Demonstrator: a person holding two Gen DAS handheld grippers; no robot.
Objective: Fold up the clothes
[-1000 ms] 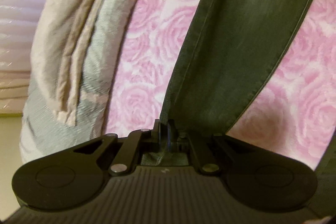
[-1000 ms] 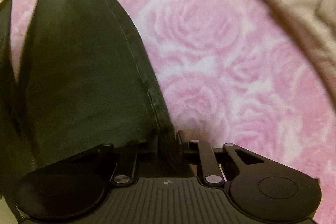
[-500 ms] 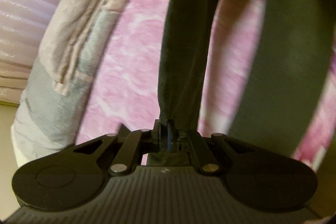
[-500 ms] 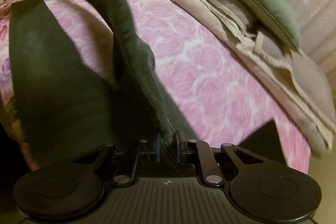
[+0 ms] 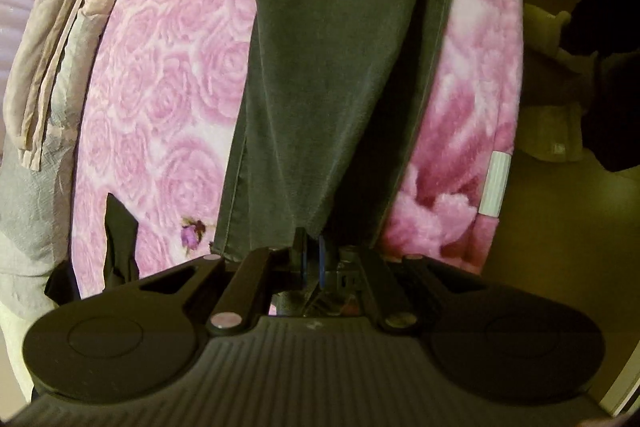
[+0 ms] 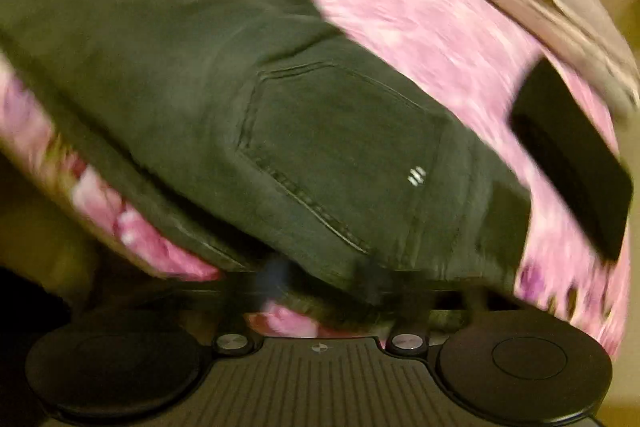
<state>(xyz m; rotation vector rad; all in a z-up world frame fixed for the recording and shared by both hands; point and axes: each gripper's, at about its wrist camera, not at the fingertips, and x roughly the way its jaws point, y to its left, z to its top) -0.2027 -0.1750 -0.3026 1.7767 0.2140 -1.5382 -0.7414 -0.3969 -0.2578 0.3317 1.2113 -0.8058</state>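
Left wrist view: dark trousers (image 5: 336, 75) lying on rose blanket (image 5: 168, 99), hem pinched in left gripper (image 5: 311, 259) jaws; right gripper (image 6: 320, 291) jaws spread wide beside waistband; advise aligning legs before folding.

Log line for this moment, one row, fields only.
left gripper: shut on trouser leg | right gripper: blurred, state unclear | trousers' pocket side up on pink blanket
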